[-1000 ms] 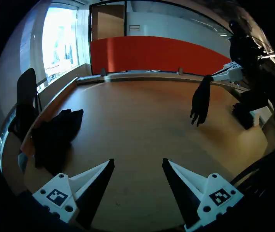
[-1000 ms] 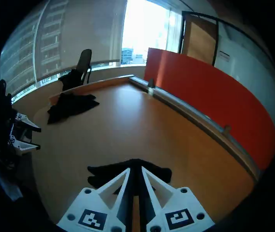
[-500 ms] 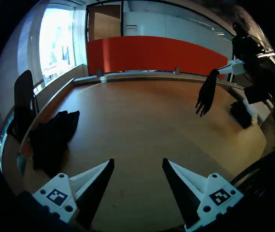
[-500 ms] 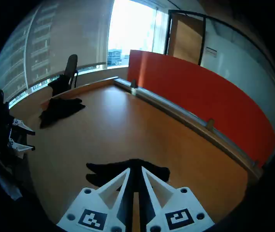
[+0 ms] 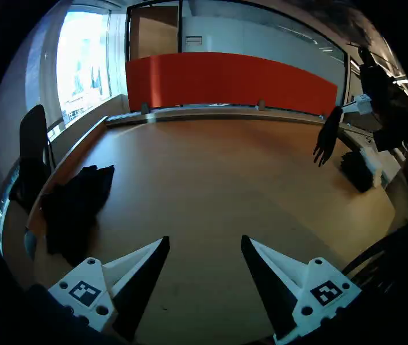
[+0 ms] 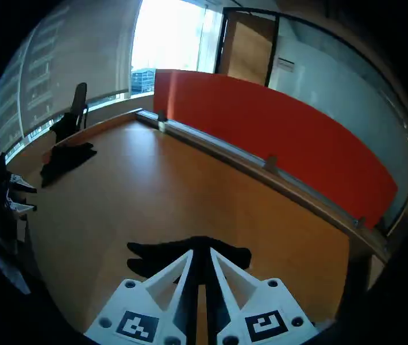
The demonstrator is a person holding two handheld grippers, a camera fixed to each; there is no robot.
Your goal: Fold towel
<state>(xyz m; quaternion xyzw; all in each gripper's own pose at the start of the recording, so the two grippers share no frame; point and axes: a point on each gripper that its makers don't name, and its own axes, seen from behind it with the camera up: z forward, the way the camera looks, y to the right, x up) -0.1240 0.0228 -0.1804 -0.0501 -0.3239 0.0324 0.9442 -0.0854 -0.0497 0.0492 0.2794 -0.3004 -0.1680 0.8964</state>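
Observation:
A small black towel (image 6: pixel 152 259) hangs limp from my right gripper (image 6: pixel 201 254), whose two fingers are shut on its top edge. In the left gripper view that same towel (image 5: pixel 325 140) dangles above the wooden table (image 5: pixel 215 172) at the far right, pinched by the right gripper (image 5: pixel 345 109). My left gripper (image 5: pixel 204 259) is open low over the near table edge, with nothing between its fingers. It also appears as the left gripper (image 6: pixel 15 192) at the far left edge of the right gripper view.
A heap of dark cloth (image 5: pixel 74 204) lies at the table's left edge; the same heap (image 6: pixel 66 160) lies beside a black chair (image 6: pixel 76 106). Another dark pile (image 5: pixel 356 169) sits at the right end. An orange partition (image 5: pixel 233 77) backs the table.
The right gripper has carried the hanging towel farther right and away from the left gripper, toward the dark pile. The left gripper has stayed open and almost still.

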